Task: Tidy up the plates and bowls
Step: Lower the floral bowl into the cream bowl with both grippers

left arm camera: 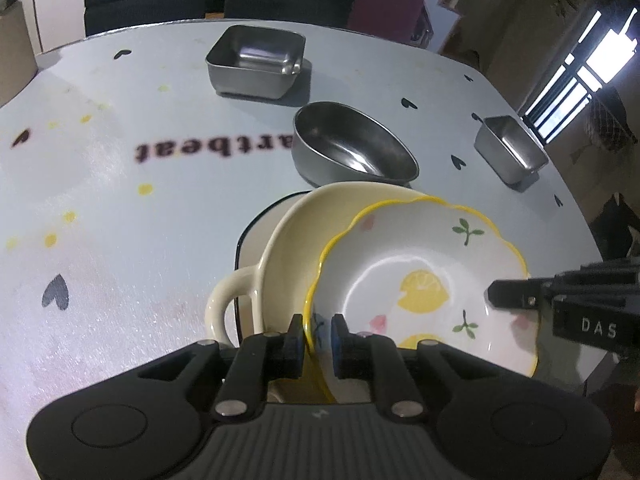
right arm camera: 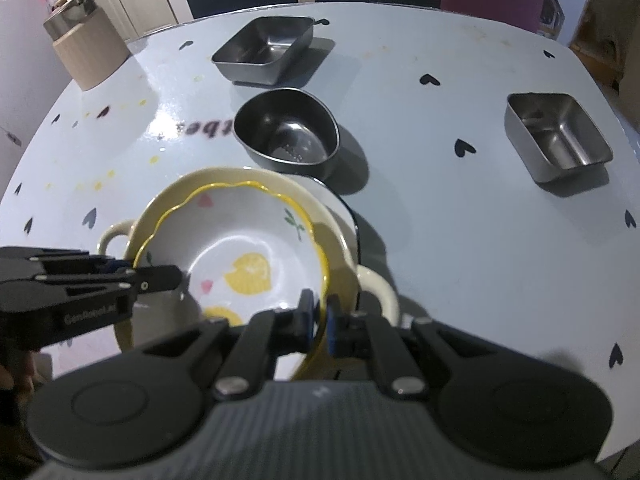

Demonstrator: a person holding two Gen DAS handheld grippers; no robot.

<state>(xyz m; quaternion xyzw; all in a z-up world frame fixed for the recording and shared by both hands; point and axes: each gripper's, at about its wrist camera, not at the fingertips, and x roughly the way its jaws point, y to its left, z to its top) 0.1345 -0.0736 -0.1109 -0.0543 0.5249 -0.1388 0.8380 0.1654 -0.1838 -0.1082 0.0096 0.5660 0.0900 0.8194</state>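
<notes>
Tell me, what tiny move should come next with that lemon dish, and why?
Probably lower it a little further, then let go. Both the left gripper and right gripper pinch the lemon dish by opposite rims, and it hangs tilted just inside the cream handled bowl, apparently not yet seated.

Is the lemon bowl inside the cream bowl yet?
Yes: the lemon bowl sits nested in the cream bowl, both tongs clamped on its rim.

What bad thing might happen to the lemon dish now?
Both grippers pinch only the thin rim of the lemon dish, the left gripper on one side and the right gripper opposite, so it might slip and chip. It sits tilted in the cream bowl, so letting go unevenly may make it slide or clatter.
</notes>
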